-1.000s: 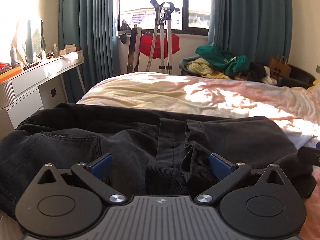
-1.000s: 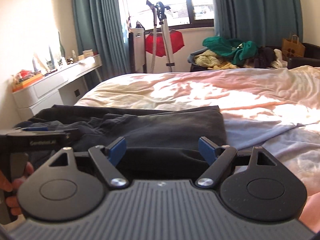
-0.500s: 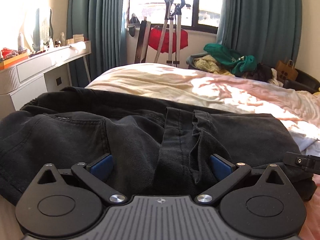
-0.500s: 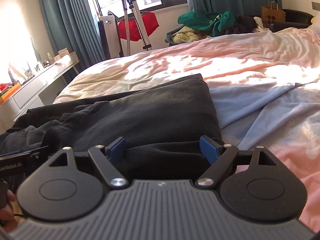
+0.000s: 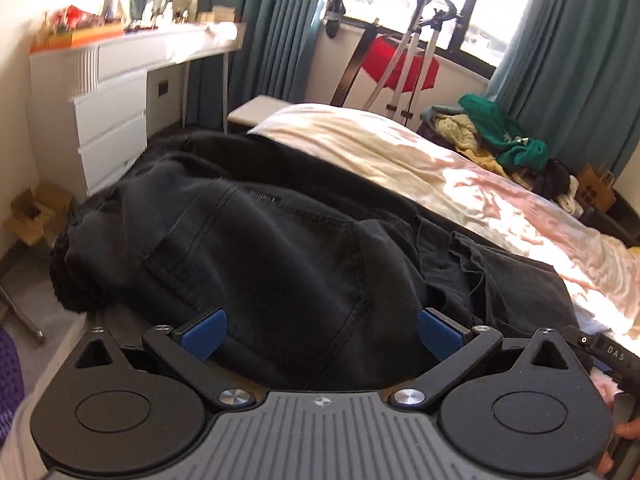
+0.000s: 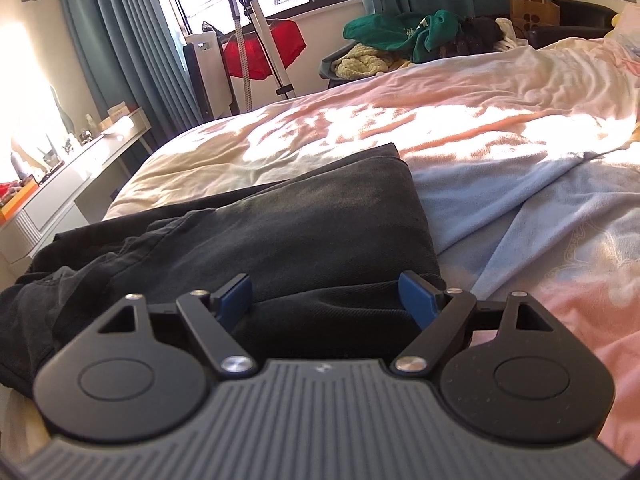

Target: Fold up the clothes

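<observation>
Both your grippers, left gripper (image 5: 320, 332) and right gripper (image 6: 326, 296), sit with fingers spread wide, gripping nothing, fabric bunched between them. The black jeans (image 5: 256, 248) lie on the bed's (image 6: 460, 120) near left edge, legs folded over but the waist end's lumpy, so I'd guess you're about halfway
</observation>
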Tool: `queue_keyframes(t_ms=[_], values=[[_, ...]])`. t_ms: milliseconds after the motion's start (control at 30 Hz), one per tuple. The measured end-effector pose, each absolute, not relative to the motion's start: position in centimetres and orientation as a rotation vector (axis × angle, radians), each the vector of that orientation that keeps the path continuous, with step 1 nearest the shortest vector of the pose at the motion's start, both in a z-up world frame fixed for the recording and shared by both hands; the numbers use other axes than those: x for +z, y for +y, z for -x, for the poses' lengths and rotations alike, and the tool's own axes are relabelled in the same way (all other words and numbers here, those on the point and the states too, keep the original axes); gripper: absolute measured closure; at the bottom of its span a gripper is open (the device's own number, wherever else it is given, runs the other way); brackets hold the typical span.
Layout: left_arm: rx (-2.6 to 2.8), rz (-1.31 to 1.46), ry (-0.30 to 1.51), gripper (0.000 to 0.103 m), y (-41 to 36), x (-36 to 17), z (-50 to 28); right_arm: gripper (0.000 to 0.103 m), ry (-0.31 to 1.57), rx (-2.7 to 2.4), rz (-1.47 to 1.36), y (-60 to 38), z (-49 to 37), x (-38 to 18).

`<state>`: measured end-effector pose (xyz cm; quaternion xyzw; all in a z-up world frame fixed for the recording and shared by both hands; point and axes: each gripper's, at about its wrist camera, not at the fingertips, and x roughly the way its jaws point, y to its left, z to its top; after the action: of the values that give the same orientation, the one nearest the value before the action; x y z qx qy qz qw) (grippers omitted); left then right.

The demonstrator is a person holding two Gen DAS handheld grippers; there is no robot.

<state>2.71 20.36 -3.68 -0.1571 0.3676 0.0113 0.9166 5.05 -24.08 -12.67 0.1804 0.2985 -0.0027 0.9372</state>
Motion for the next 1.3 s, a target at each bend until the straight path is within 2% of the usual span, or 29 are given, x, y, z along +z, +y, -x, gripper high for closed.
queue_keyframes(t_ms=[100,400,767,833,967,1067,1133,1167,1267,1300], values=[[0.099,0.529,0.77,0.0,23.6,-4.9,-2.5,0.022,0.613,-0.008,-0.397,-24.5,-5.0,-12.6],[0.181,0.853,0.862,0.0,28.0,-8.7,-3.1,0.022,0.617,-0.032,-0.396,-24.7,-4.6,-12.3],[0.218,1.074,0.718,0.001,33.0,-10.2,-2.7,0.022,0.618,-0.064,-0.327,-23.6,-4.4,-12.5],[0.253,1.119,0.703,0.005,33.9,-10.9,-2.8,0.021,0.617,-0.068,-0.311,-23.4,-4.4,-12.6],[0.363,1.12,0.625,0.018,35.4,-11.2,-2.7,0.02,0.609,-0.072,-0.303,-23.3,-4.5,-12.5],[0.433,1.114,0.567,0.021,36.4,-11.2,-2.6,0.022,0.595,-0.068,-0.248,-22.8,-4.5,-12.3],[0.446,1.111,0.561,0.03,36.7,-11.5,-2.7,0.021,0.588,-0.058,-0.22,-22.5,-4.4,-12.2],[0.447,1.103,0.558,0.039,36.7,-11.4,-2.7,0.022,0.584,-0.05,-0.209,-22.3,-4.4,-12.2],[0.41,1.083,0.513,0.077,36.1,-10.7,-3.1,0.022,0.565,-0.031,-0.165,-21.4,-4.4,-11.8],[0.414,1.038,0.5,0.081,35.7,-10.0,-3.0,0.022,0.565,-0.02,-0.146,-21.0,-4.5,-11.8]])
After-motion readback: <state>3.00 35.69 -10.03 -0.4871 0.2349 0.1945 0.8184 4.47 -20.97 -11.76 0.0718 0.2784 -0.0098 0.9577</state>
